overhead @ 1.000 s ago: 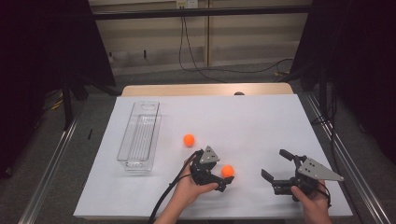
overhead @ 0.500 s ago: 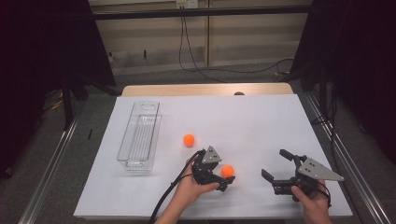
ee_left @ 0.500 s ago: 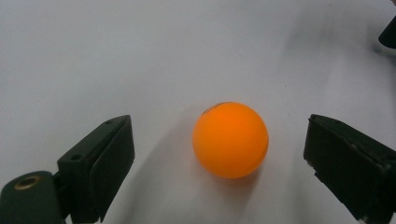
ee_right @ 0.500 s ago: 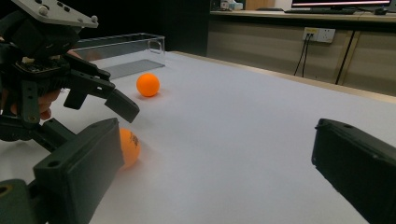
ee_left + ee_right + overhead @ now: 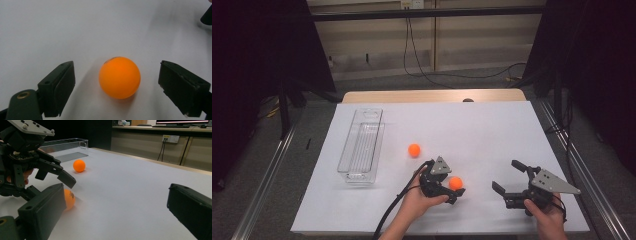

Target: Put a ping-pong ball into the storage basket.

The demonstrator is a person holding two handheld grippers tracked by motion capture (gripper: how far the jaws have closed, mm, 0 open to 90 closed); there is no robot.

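left hand-held gripper jaws closing | ball between (orange, untouched)

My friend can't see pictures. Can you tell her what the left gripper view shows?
An orange ball sits on the white table between the left gripper's two black jaws, which have just been closing but do not touch it yet. A dark tip of the other gripper pokes in at the top right corner.

Left gripper jaws: we have just been closing them.
Orange ball: between our jaws, a gap on each side.
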